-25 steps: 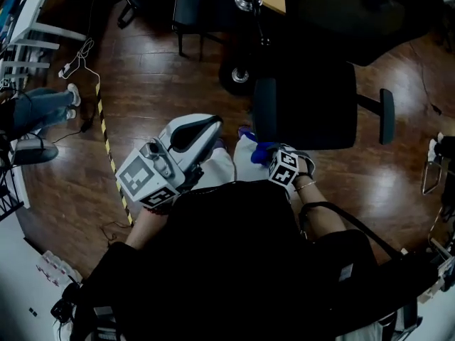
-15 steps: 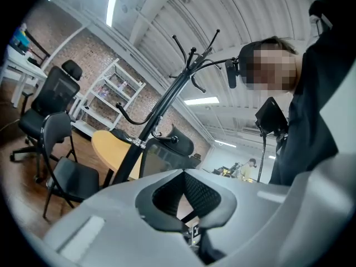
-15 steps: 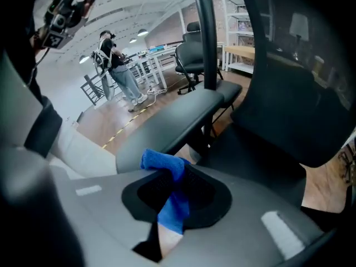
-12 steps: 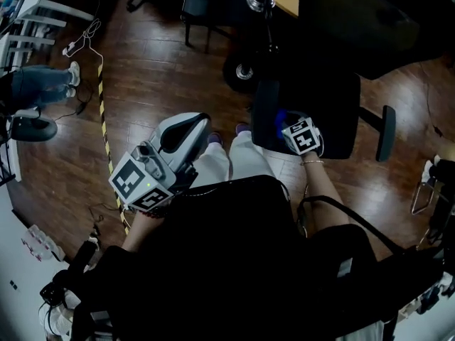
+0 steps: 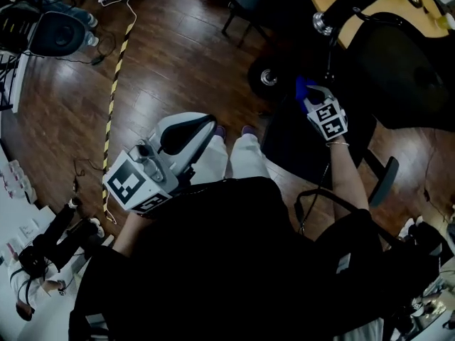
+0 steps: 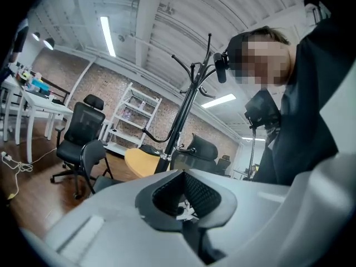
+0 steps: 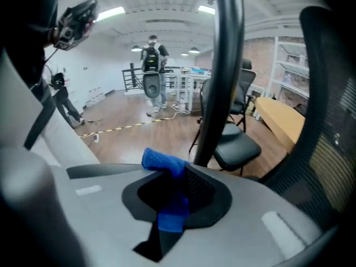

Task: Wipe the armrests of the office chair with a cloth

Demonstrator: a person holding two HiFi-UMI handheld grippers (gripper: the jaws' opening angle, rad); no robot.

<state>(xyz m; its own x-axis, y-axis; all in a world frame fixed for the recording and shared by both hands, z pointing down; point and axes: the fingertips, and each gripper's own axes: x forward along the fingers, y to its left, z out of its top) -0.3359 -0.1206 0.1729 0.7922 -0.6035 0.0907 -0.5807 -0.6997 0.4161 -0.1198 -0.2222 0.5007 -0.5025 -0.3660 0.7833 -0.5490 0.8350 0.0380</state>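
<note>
The right claw (image 5: 313,99) pinches a crumpled blue cloth (image 7: 167,189), up beside the black mesh office chair (image 5: 298,144); a black upright pole (image 7: 222,65) stands just beyond the cloth; the narrow black armrest pad (image 5: 384,180) lies across the seat from this claw, its long axis along the seat's side; the left claw (image 5: 195,130), pressed together on nothing, hangs well apart by the person's lap, so the right is nearer.
</note>
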